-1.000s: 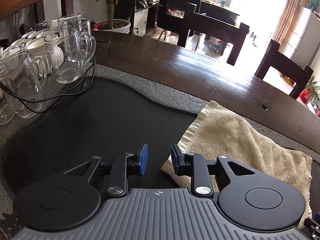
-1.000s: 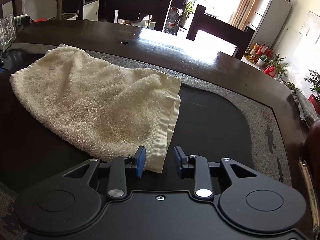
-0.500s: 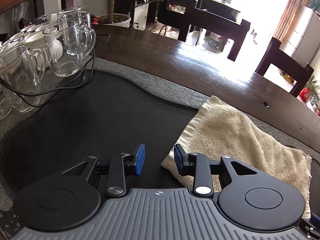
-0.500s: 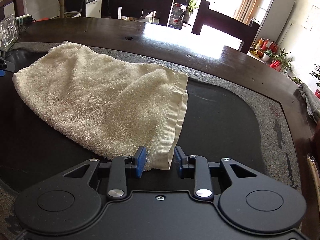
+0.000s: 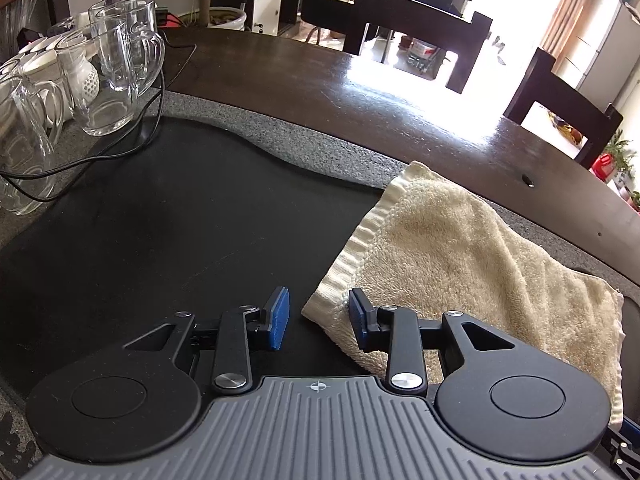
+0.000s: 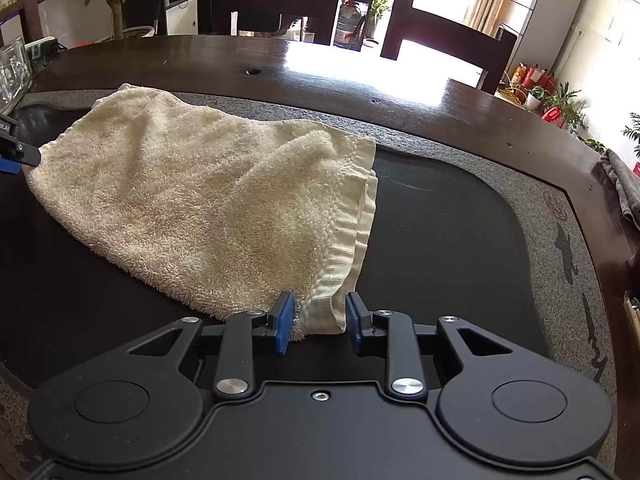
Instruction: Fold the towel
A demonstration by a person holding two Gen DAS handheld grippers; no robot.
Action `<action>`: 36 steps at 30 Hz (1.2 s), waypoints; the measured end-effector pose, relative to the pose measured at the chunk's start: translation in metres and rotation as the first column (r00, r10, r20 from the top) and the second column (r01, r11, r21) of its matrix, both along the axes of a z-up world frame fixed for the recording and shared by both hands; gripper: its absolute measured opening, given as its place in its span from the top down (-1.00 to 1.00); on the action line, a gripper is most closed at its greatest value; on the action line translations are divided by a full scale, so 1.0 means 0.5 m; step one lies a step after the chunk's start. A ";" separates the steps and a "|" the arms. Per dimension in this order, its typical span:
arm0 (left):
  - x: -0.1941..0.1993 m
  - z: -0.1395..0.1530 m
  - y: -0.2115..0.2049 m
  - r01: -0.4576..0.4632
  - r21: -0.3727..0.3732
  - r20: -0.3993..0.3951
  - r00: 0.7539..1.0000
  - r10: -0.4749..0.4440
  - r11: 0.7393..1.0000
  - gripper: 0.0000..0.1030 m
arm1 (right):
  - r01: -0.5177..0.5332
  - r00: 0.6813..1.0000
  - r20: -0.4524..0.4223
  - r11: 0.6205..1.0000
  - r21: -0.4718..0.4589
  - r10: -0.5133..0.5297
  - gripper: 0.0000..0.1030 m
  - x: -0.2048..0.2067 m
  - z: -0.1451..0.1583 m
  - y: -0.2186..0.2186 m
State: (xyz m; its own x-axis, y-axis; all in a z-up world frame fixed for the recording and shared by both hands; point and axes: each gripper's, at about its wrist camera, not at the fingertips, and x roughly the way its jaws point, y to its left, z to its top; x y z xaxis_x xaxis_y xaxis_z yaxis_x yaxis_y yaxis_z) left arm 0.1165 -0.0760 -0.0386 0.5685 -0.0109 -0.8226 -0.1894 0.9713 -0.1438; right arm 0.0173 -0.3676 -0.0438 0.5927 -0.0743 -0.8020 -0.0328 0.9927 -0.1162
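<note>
A cream terry towel (image 6: 208, 196) lies folded over on a black mat (image 6: 448, 240); it also shows in the left wrist view (image 5: 472, 248). My right gripper (image 6: 318, 322) is open, with the towel's near right corner lying between its blue pads. My left gripper (image 5: 318, 318) is open, with the towel's near left corner between its jaws, next to the right pad (image 5: 357, 316). The tip of the left gripper shows at the left edge of the right wrist view (image 6: 16, 152).
Several glass mugs (image 5: 120, 64) and white cups stand at the table's left with a black cable (image 5: 100, 152) around them. The mat sits in a grey speckled border (image 5: 320, 152) on a dark wooden table (image 5: 360, 96). Dark chairs (image 6: 444, 48) stand behind. A grey cloth (image 6: 624, 188) hangs at the right edge.
Both grippers have moved forward toward the towel. The towel's near corners now lie between the jaws of each gripper. Both grippers stay open.
</note>
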 end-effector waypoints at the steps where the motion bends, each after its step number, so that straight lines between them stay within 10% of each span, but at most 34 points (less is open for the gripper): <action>1: 0.002 -0.002 0.002 -0.002 -0.007 -0.006 1.000 0.002 1.000 0.34 | -0.001 1.000 0.000 1.000 -0.004 0.001 0.41 0.000 0.000 0.002; 10: 0.011 -0.011 0.001 -0.003 -0.001 -0.013 1.000 0.003 1.000 0.37 | -0.005 1.000 0.001 1.000 -0.019 0.005 0.58 -0.001 -0.001 0.010; 18: 0.008 -0.009 -0.003 0.014 0.002 -0.009 1.000 -0.014 1.000 0.89 | -0.005 1.000 0.002 0.999 -0.032 0.005 0.58 -0.003 -0.001 0.012; 36: -0.028 0.004 0.027 -0.029 -0.012 -0.010 1.000 0.028 1.000 0.91 | 0.051 0.999 -0.007 0.997 0.059 -0.051 0.29 0.004 -0.004 -0.031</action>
State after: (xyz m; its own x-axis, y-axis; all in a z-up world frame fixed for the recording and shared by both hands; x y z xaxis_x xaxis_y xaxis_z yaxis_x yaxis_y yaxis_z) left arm 0.1025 -0.0626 -0.0365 0.5602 -0.0046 -0.8283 -0.2185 0.9637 -0.1532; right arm 0.0194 -0.3832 -0.0460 0.5850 -0.0570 -0.8090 0.0177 0.9982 -0.0574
